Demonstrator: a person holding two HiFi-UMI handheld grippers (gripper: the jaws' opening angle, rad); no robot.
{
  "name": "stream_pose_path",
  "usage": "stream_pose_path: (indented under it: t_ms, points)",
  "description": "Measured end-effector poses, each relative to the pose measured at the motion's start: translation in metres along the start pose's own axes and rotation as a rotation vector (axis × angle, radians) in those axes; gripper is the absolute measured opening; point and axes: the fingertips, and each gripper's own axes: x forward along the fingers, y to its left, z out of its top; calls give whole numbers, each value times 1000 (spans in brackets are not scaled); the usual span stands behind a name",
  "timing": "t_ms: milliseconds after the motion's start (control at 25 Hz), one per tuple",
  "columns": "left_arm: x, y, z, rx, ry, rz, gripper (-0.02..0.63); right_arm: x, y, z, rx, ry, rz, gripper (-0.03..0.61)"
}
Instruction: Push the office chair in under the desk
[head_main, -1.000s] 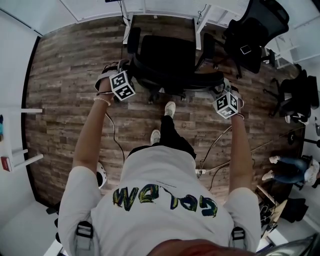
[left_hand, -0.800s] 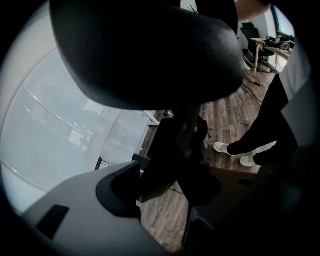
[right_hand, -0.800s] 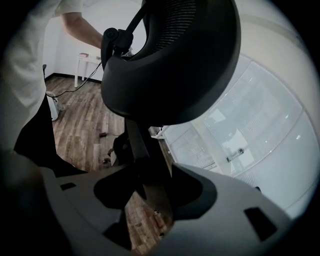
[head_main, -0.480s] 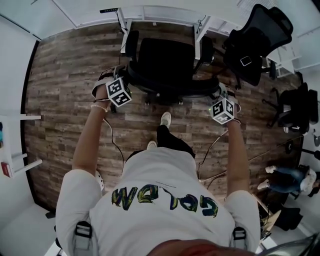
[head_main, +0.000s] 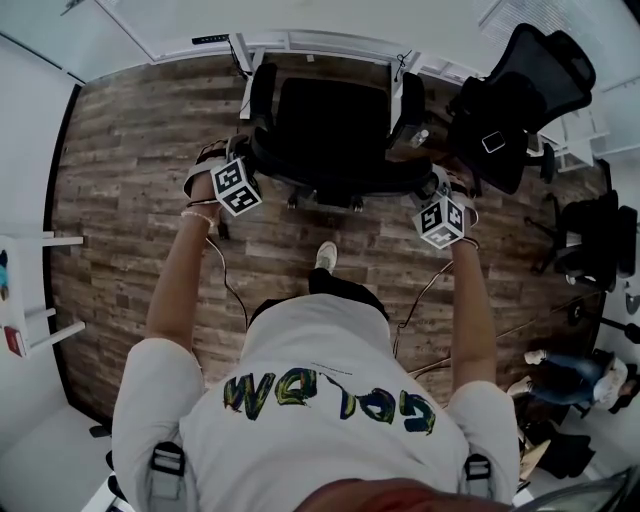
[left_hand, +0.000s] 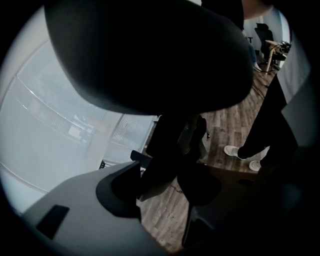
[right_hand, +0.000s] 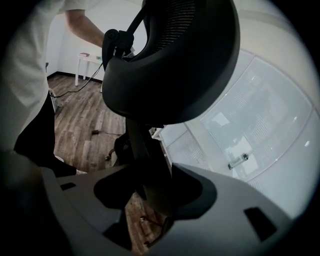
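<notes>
The black office chair (head_main: 330, 115) stands on the wood floor, its seat partly under the white desk (head_main: 320, 42) at the top of the head view. My left gripper (head_main: 255, 152) is at the left end of the curved backrest (head_main: 335, 172), and my right gripper (head_main: 425, 187) is at its right end. In the left gripper view the chair's dark back (left_hand: 150, 55) fills the top and its edge runs between the jaws of the left gripper (left_hand: 165, 185). In the right gripper view the headrest (right_hand: 175, 60) looms above and its support bar sits in the right gripper (right_hand: 150, 190). Both look shut on the backrest.
A second black chair (head_main: 520, 90) stands close at the upper right beside the desk, and another (head_main: 595, 215) further right. Cables (head_main: 225, 270) trail over the floor behind my arms. A white table (head_main: 30, 290) is at the left; a person (head_main: 570, 370) sits at the lower right.
The chair has rolled toward the desk, with both grippers following on its backrest. The person holding them has stepped forward.
</notes>
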Motion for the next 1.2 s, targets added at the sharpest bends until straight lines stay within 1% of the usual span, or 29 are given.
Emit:
stream_pose_path:
  t_ms: [240,440,800,1200]
  points:
    - [26,29,15,-20,1,17,235,28,-39,-8,-13,8,3,216]
    - [47,50,31,-15,7,3,235,47,-68,-16,-21,6,11,216]
    - [79,88,43,-12,-9,9,235,80,-108,-16,-18,15,1,218]
    - [118,141,56,2,-33,11,235,121,-156,-13,-13,37,-6,218]
